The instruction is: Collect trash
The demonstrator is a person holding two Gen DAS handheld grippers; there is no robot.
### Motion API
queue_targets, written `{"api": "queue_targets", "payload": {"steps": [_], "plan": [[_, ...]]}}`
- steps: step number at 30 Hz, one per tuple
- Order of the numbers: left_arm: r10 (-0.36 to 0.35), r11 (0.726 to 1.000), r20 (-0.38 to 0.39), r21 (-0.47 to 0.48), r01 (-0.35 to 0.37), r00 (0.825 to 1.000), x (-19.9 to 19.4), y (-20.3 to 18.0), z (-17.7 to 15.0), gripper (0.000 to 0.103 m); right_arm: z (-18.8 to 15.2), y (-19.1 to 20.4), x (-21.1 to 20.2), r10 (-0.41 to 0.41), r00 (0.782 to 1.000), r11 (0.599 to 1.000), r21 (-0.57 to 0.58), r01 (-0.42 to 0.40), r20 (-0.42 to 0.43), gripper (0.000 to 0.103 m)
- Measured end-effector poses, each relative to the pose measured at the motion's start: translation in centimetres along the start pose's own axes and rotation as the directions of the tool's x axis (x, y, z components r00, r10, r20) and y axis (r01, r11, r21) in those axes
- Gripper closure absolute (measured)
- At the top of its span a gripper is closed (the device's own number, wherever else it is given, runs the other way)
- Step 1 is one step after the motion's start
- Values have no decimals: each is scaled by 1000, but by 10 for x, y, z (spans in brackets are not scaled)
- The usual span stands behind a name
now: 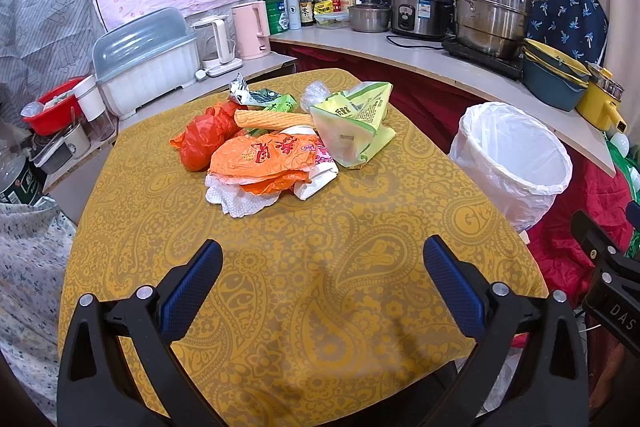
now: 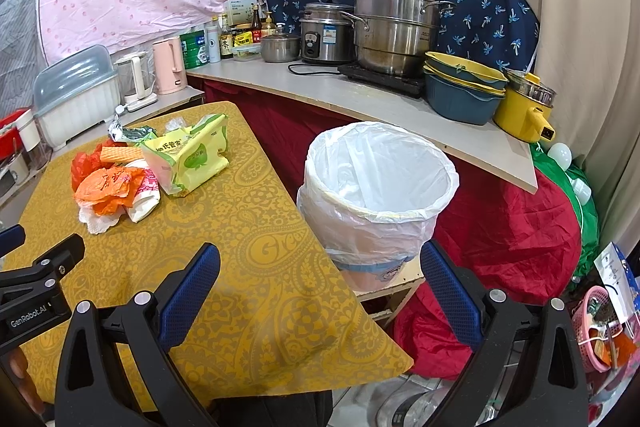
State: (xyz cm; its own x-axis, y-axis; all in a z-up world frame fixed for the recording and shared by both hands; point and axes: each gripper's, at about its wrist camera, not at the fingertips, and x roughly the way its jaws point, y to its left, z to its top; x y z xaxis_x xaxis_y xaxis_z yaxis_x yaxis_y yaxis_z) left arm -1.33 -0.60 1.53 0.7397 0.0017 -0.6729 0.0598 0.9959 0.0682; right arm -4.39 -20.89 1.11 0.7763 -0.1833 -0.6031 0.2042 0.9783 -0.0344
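- Left gripper: jaws spread wide, empty; hovers over bare near part of the table, aimed at the trash heap.
- Right gripper: jaws likewise spread, nothing held; sits over table's right edge, aimed toward the bin.
- Trash heap, far-centre of table, all items touching or overlapping:
  - red plastic bag, left side, crumpled.
  - orange printed bag, front, lying on white paper towel.
  - green-yellow wrapper, right side, largest item, nearest the bin.
  - ridged yellow wafer-like piece, lying across the top.
  - small green carton w/ foil scrap, at back.
- Bin: white liner, mouth open, looks empty; stands just beside table's right edge, rim approx. level w/ tabletop.
- Step in hand (judgement): reach-in for first pick; nothing collected yet.
- Handling notes:
  - Take edge items first; green-yellow wrapper for right gripper, red bag for left.
  - Bags are limp film: pinch a raised fold, not flat sheet, or pads will slip.
  - Lift clear before swinging so overlapped pieces don't drag off the table.
  - Let go well inside liner mouth; light bin may tip if rim gets knocked.
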Motion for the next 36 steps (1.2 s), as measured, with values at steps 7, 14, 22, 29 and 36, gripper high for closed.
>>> {"api": "queue_targets", "payload": {"steps": [7, 14, 22, 29, 36], "plan": [[-4, 1000, 2, 2, 4, 1000, -2, -4, -1, 7, -1, 0, 1, -2, 1000, 1000, 3, 2, 0, 7], [-4, 1000, 2, 2, 4, 1000, -2, -4, -2, 7, 0, -1, 0, -3, 1000, 1000, 2, 3, 2, 7], [-6, 1000, 2, 1, 6, 1000, -2, -5, -1, 7, 0, 0, 0, -3, 1000, 1000, 2, 3, 4, 7], [-20, 1000, 2, -5, 20, 1000, -2, -5, 2, 7, 2, -8, -4, -4, 1000, 1000, 7, 4, 8, 7], [-37, 999, -9, -20, 37, 999, 8, 6, 2, 7, 10, -4, 4, -16, 1000, 1000, 4, 16, 18, 7]]}}
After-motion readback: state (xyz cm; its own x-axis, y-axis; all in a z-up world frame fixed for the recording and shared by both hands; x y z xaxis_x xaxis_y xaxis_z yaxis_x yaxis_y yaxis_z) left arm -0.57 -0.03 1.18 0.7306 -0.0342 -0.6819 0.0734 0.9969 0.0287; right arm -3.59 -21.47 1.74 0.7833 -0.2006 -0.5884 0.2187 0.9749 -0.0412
